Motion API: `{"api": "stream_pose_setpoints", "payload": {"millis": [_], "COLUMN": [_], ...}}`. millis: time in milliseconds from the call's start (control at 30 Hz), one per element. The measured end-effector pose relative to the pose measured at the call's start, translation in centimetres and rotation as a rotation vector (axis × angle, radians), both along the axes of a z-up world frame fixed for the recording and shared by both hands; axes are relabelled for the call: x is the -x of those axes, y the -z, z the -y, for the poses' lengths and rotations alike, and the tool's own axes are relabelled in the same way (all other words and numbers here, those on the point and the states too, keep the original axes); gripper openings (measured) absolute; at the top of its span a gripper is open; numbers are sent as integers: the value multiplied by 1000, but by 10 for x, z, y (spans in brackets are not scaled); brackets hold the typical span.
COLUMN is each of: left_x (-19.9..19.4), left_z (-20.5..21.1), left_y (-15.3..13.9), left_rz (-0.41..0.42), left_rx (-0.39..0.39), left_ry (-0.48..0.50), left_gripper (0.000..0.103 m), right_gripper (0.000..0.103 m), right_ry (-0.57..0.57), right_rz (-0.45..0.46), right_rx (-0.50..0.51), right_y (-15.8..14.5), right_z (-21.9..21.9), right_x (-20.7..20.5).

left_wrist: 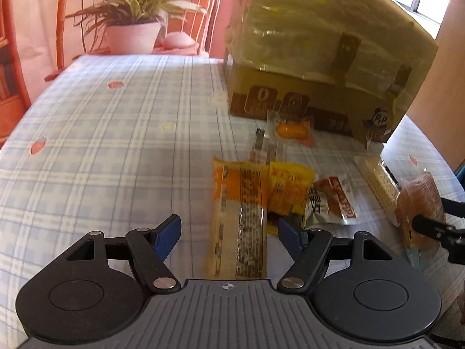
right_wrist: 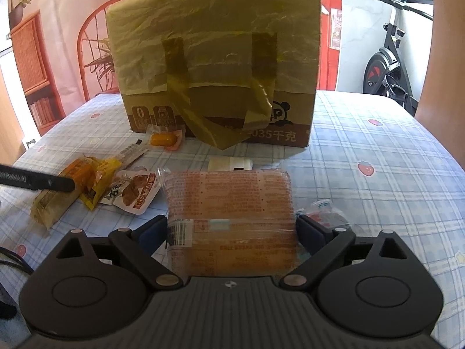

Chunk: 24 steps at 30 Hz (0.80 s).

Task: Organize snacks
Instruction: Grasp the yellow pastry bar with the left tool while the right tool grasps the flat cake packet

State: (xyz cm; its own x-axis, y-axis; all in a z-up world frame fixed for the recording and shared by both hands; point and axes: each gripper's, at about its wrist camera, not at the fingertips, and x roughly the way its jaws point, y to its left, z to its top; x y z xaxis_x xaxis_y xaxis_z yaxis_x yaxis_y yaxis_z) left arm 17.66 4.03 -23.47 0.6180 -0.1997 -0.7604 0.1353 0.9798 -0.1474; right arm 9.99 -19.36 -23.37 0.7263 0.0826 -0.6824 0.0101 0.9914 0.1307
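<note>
My left gripper (left_wrist: pixel 229 232) is open above a long orange-and-white snack packet (left_wrist: pixel 239 221) lying on the checked tablecloth. A yellow packet (left_wrist: pixel 286 189) and a brown-and-white packet (left_wrist: pixel 331 200) lie just right of it. My right gripper (right_wrist: pixel 232 229) is shut on a flat orange snack pack (right_wrist: pixel 229 212), its blue fingers pressing both sides. That pack also shows at the right edge of the left wrist view (left_wrist: pixel 421 203). A cardboard box (right_wrist: pixel 215 58) lined with a yellow bag stands behind the snacks. A small orange egg-shaped snack (right_wrist: pixel 164 139) lies at its base.
A clear stick packet (left_wrist: pixel 260 145) and a pale long packet (left_wrist: pixel 377 180) lie on the table (left_wrist: pixel 116 145). A small clear wrapper (right_wrist: pixel 322 212) lies right of the held pack. A potted plant (left_wrist: pixel 133 29) and red chairs stand behind the table; an exercise bike (right_wrist: pixel 389 58) is far right.
</note>
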Motion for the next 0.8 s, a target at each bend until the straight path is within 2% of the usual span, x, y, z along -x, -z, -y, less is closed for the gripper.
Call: {"api": "stream_pose_setpoints", "payload": {"millis": [100, 167, 333, 800], "left_x": [3, 5, 10, 14], "left_z": [2, 2, -2, -4], "left_y": [3, 3, 3, 4], "left_rz": [4, 12, 32, 49], "left_rx": [-12, -16, 25, 43], "left_ry": [-6, -13, -3, -31], "left_gripper": [73, 67, 42, 42], "right_gripper": [98, 98, 98, 96], "right_ry": [6, 10, 0, 28], "right_rz": [2, 1, 12, 26], "right_rx": [-6, -9, -5, -82], "right_y": [0, 0, -3, -1], "right_z": [2, 1, 0, 9], "right_x": [1, 2, 5, 9]}}
